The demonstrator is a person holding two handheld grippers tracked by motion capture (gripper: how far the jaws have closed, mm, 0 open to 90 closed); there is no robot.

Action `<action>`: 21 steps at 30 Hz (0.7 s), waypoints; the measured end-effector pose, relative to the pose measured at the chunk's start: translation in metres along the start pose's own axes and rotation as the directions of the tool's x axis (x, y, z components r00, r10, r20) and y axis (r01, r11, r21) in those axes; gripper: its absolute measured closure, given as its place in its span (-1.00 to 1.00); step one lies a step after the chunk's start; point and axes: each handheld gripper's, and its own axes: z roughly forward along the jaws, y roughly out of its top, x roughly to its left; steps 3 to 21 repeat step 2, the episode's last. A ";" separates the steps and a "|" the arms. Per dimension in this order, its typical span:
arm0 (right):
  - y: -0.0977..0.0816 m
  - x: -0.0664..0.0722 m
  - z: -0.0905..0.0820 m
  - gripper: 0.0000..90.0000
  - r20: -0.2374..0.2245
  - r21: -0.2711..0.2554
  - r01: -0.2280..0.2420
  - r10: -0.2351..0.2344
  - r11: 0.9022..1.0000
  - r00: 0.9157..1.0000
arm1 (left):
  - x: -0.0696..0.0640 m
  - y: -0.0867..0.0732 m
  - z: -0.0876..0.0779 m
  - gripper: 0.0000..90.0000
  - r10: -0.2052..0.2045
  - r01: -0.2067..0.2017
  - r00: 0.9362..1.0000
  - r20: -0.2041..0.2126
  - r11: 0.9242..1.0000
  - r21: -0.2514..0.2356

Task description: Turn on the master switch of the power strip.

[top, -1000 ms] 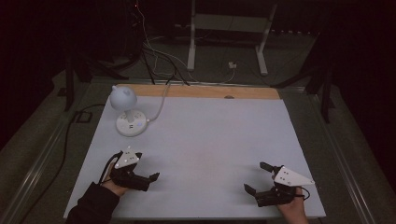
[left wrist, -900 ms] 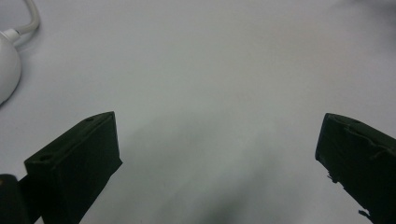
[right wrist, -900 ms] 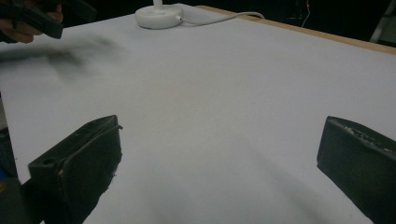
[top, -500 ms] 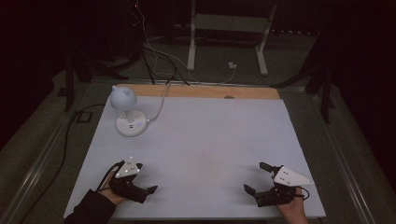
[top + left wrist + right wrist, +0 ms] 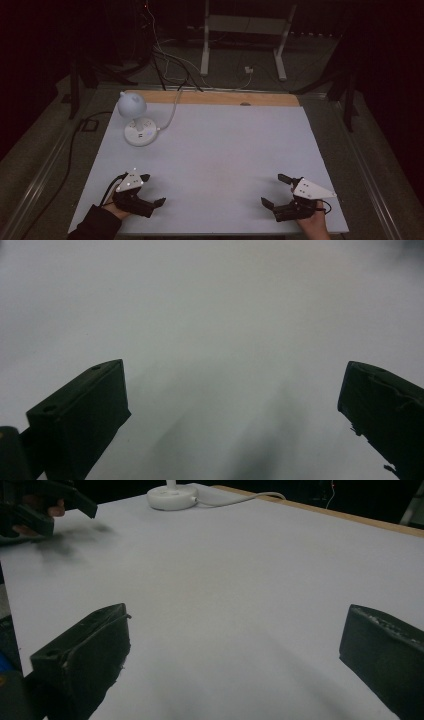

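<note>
Currently, scene: a white tabletop (image 5: 215,150) with a wooden strip along its far edge, in a dark room.
Left claw: in the high view the left claw (image 5: 152,190) lies at the lower left of the frame, near the front edge of the tabletop, held by a hand in a dark sleeve; a grey three-cornered plate sits on top of it.
Left claw state: its two black jaws are spread wide, with nothing between them; in the left gripper view they stand at the lower left and lower right of the frame, with bare white surface in the gap.
Left claw seen from the right: in the right gripper view the left claw (image 5: 47,505) appears at the upper left of the frame, above its own dark shadow on the tabletop.
Right claw: in the high view the right claw (image 5: 274,190) lies at the lower right of the frame, also near the front edge, with a hand behind it and the same kind of grey plate on top.
Right claw state: its jaws are also spread wide and hold nothing; in the right gripper view bare tabletop is between them.
Lamp: a small white desk lamp (image 5: 134,120) with a round head and a round base stands at the upper left part of the tabletop; its white cable runs to the far edge.
Lamp relative to the claws: it is well apart from both, nearer to the left claw and directly beyond it; from the right claw it is across the tabletop. In the right gripper view the lamp base (image 5: 171,496) is at the top of the frame, left of centre.
Contact: neither claw touches the lamp.
</note>
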 end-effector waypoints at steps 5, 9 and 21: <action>0.000 0.000 0.000 -1.00 0.000 0.001 0.000 0.000 1.000 1.000 | 0.000 0.001 -0.001 -0.99 0.007 -0.007 1.000 -0.003 1.000 -0.008; 0.000 0.000 0.000 -1.00 0.000 0.001 0.000 0.000 1.000 1.000 | 0.000 0.001 -0.001 -0.99 0.007 -0.007 1.000 -0.003 1.000 -0.008; 0.000 0.000 0.000 -1.00 0.000 0.001 0.000 0.000 1.000 1.000 | 0.000 0.001 -0.001 -0.99 0.007 -0.007 1.000 -0.003 1.000 -0.008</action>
